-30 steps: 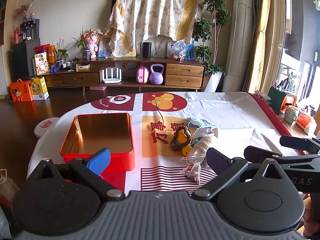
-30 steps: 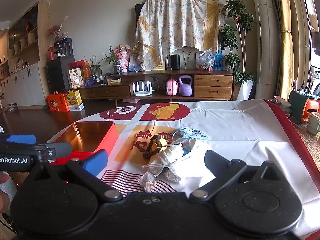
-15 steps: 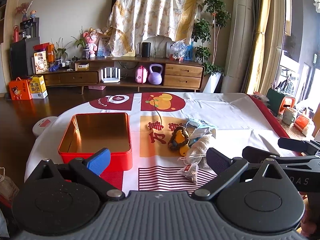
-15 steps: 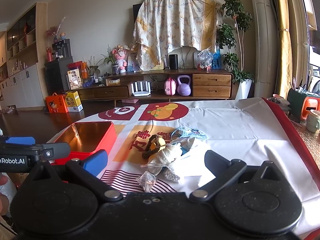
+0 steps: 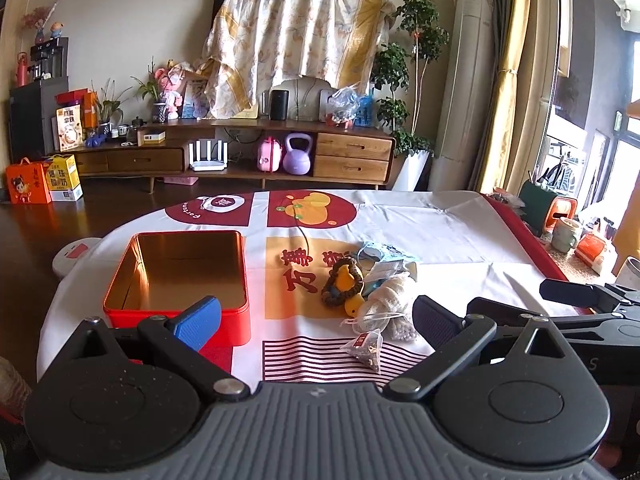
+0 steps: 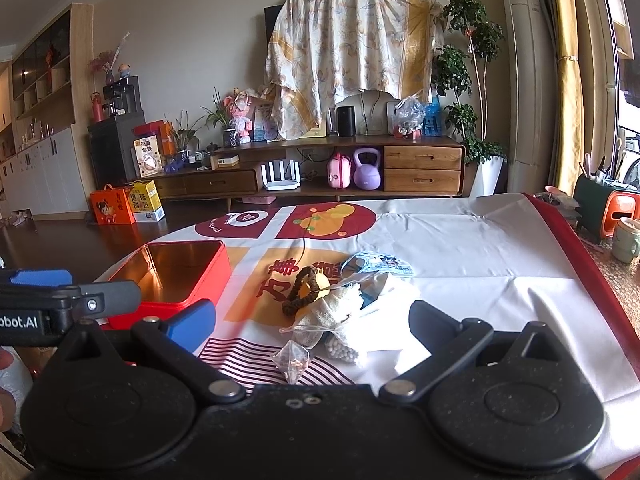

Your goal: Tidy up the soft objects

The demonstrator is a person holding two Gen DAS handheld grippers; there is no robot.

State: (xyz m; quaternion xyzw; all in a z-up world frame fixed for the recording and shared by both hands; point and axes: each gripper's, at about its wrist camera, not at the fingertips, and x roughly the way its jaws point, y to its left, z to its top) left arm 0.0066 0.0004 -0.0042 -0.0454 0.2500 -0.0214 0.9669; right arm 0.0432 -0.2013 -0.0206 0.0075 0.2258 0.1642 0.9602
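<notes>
A pile of small soft things lies mid-table: a white mesh pouch [image 5: 384, 300] [image 6: 336, 312], a brown bead ring around a yellow toy [image 5: 342, 282] [image 6: 308, 288], a blue face mask [image 5: 384, 252] [image 6: 378, 266] and a clear pyramid sachet [image 5: 366, 348] [image 6: 292, 360]. An open red tin [image 5: 180, 276] [image 6: 184, 276] stands to their left, empty. My left gripper [image 5: 316, 320] is open, held above the near table edge between tin and pile. My right gripper [image 6: 312, 324] is open, just short of the sachet and pouch. Both are empty.
The table carries a white and red printed cloth [image 5: 440, 232] [image 6: 460, 248]. A TV cabinet [image 5: 240, 152] with clutter stands across the room. A mug [image 5: 564, 234] and holders sit off the table's right side.
Both grippers have shifted slightly; the table and objects sit a little lower and nearer in view. Nothing was grasped or moved on the table.
</notes>
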